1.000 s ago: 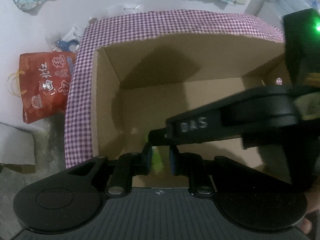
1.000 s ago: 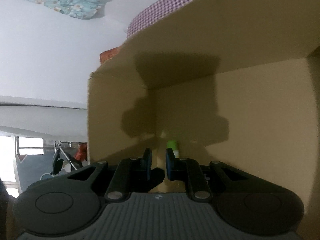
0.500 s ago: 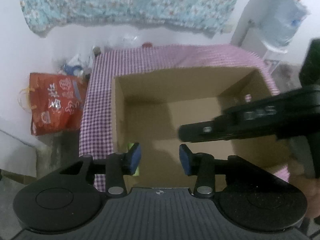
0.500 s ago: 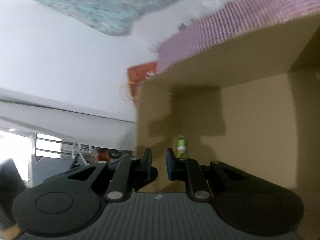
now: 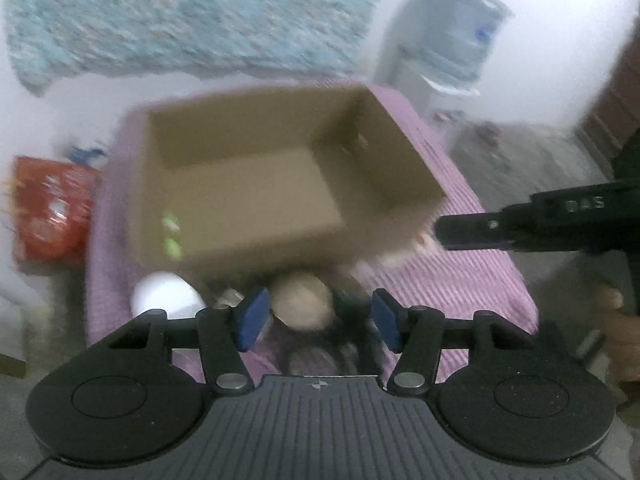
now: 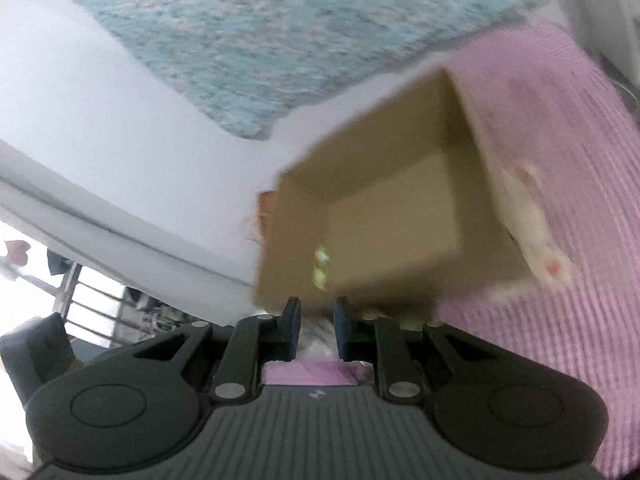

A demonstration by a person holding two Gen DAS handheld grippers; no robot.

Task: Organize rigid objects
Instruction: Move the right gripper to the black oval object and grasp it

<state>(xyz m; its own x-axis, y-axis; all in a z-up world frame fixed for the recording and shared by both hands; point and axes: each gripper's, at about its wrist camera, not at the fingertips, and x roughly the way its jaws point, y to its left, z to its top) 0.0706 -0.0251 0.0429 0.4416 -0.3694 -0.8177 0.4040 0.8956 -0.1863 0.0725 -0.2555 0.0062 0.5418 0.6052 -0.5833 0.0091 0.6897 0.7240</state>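
Above cardboard box (image 5: 256, 184) | left gripper (image 5: 316, 318) fingers just opening, nothing between | right gripper (image 6: 316, 330) fingers narrowly parted, empty

The letters "DAS" stand in pale print on the right gripper (image 5: 452, 234), on its black finger.

Both my pictures are smeared. In the cardboard box (image 5: 256, 184) I see a small green thing (image 5: 172, 236), too blurry to name. Things by the box's near wall, a white round one (image 5: 166, 294) and a tan one (image 5: 304, 300), are fuzzy too. My right gripper (image 5: 520, 226) is cut off at the edge.
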